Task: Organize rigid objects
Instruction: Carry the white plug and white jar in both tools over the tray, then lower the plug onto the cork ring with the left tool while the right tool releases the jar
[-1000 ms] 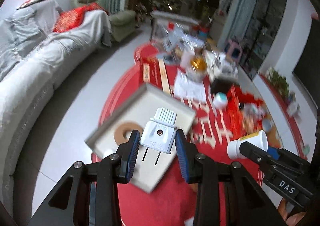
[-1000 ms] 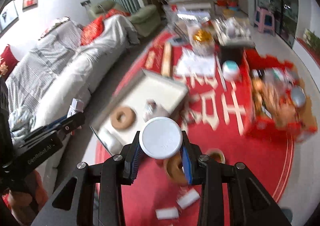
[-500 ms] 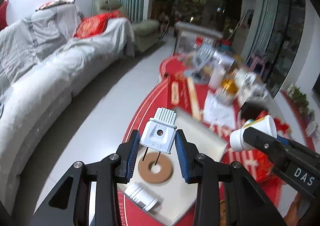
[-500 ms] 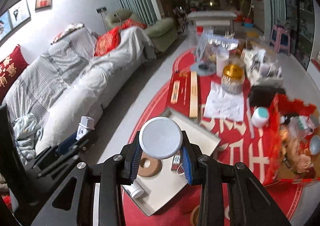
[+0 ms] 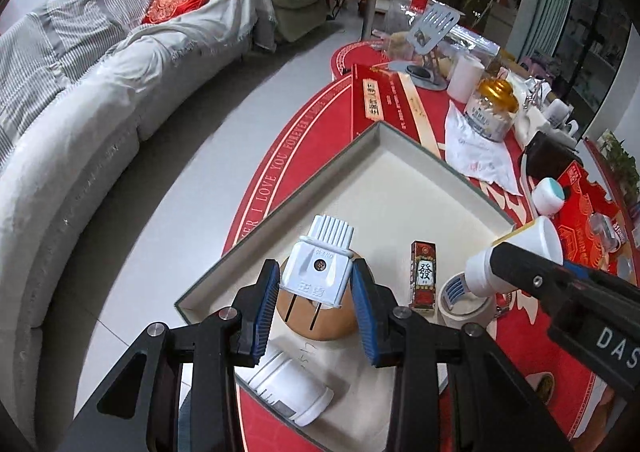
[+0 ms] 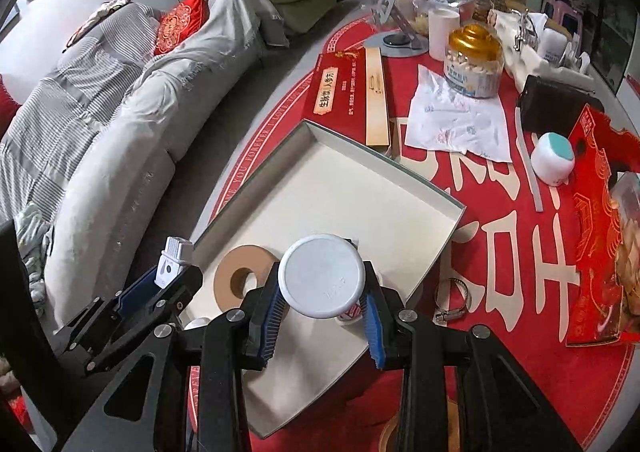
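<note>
Both loads hung over the shallow tray (image 5: 436,167), so the step in hand looked like delivery; next each needed lowering onto bare tray floor and letting go. The left gripper (image 5: 316,302) was clamped narrowly on a white plug (image 5: 318,272), with a brown ring (image 5: 344,322) right beneath it. The right gripper (image 6: 322,298) clenched a white bottle (image 6: 322,280) cap-forward, the tray just below and ahead.

Tray (image 6: 448,228) far half bare; brown ring (image 6: 236,280), white bottle (image 5: 292,388) crowd near corner.
</note>
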A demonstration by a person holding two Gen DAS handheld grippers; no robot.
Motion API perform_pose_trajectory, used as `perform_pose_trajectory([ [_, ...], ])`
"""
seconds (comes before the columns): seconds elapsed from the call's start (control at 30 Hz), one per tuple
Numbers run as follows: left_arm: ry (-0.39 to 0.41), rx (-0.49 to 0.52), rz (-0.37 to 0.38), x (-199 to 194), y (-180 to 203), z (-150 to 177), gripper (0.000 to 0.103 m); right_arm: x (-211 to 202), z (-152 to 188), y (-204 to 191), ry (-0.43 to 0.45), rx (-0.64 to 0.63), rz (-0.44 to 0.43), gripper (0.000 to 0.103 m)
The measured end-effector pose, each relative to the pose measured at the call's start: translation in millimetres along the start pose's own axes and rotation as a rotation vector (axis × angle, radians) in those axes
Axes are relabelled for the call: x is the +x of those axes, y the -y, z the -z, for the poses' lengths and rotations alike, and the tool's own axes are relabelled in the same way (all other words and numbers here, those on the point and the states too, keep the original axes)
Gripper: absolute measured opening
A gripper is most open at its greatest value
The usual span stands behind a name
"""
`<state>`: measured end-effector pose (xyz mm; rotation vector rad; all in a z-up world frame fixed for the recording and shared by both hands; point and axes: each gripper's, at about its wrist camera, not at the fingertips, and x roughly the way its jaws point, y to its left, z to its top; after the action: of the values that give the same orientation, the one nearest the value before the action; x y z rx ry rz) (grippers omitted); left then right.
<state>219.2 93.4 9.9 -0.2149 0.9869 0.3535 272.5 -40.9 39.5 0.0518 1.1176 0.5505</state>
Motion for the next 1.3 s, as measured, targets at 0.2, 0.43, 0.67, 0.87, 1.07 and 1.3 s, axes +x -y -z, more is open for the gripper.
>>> perform_pose_trajectory([
  [0.2,-0.011,0.001,-0.002,5,1,-2,0.039,8,-3,-3,-0.010,-0.009,0.003,0.037],
  [0.43,-0.025,-0.001,-0.004,12,-1,-4,0.039,15,-6,-4,-0.021,-0.015,0.003,0.037],
  [0.67,-0.037,0.002,-0.007,20,0,-5,0.039,21,-8,-5,-0.032,-0.017,0.008,0.037],
  [0.87,-0.051,0.006,-0.007,27,1,-5,0.039,29,-11,-7,-0.041,-0.022,0.013,0.037],
  [1.07,-0.070,0.013,-0.010,38,3,-4,0.039,41,-12,-6,-0.056,-0.020,0.025,0.037],
  [1.3,-0.088,0.027,-0.033,48,9,-2,0.059,52,-13,-2,-0.076,-0.015,0.036,0.037],
])
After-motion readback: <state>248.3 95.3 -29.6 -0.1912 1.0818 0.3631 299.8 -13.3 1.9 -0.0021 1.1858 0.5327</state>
